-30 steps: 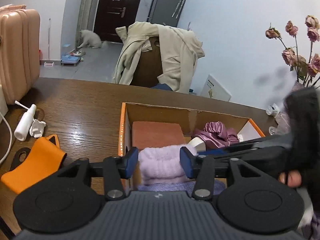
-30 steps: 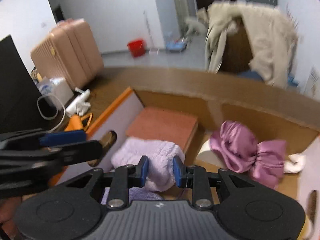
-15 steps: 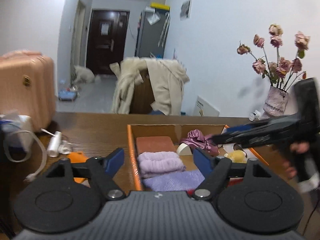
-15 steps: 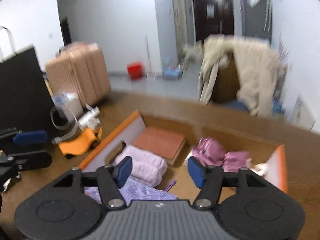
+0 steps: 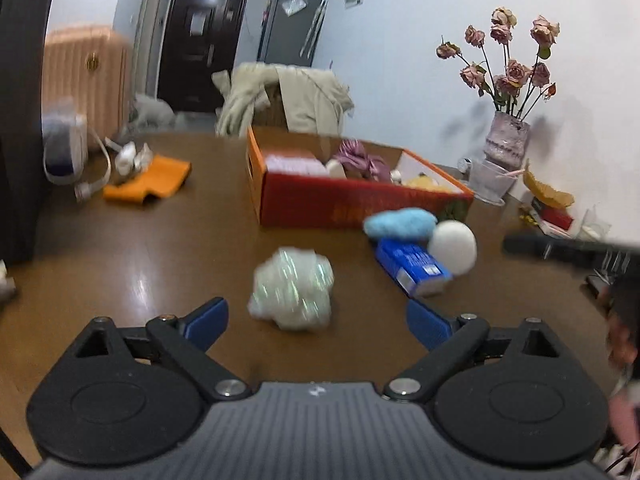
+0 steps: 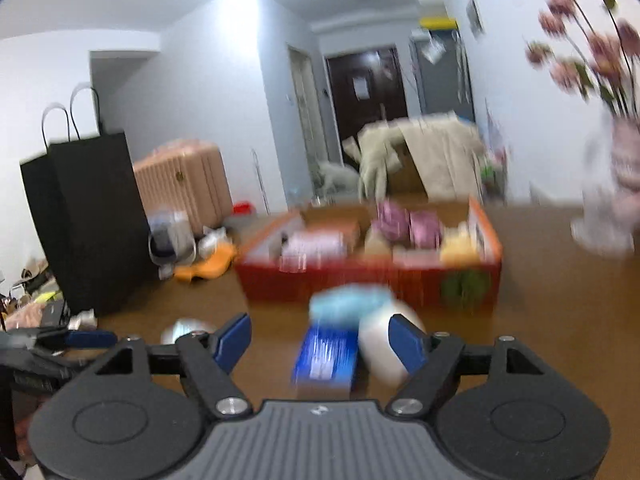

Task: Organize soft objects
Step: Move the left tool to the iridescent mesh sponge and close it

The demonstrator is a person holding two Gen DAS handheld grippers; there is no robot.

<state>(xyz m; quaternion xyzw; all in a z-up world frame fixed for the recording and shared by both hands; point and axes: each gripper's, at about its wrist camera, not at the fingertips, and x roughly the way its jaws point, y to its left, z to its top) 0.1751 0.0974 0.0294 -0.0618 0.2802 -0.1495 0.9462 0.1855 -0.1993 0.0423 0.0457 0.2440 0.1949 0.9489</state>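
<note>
**Left wrist and right wrist: both pairs of fingers spread wide over the loose soft things**

Left wrist view: the left gripper (image 5: 316, 318) holds nothing, its blue-padded fingers (image 5: 206, 317) splayed far apart. Just ahead of them, slightly toward the left finger, a pale, shimmery crumpled bundle (image 5: 294, 288) lies on the brown wooden surface (image 5: 140, 256). Further ahead and toward the right finger are a fuzzy light-blue soft piece (image 5: 400, 223), a white round ball (image 5: 454, 248) and a blue rectangular packet (image 5: 412, 266), clustered together. Beyond them stands the orange-red cardboard box (image 5: 360, 204), already holding lilac and purple fabrics. The bundle looks light and squashy, so it should compress readily; a pinch across its middle would likely hold best, as loose edges may slip free.

Right wrist view, heavily blurred: the right gripper (image 6: 320, 340) is likewise empty, its fingers (image 6: 234, 340) wide apart. The blue packet (image 6: 326, 354) sits directly between and ahead of them, the white ball (image 6: 380, 350) against the right finger's side, the light-blue piece (image 6: 348, 304) just beyond. The ball may roll if nudged; closing across its widest part seems safest.
</note>
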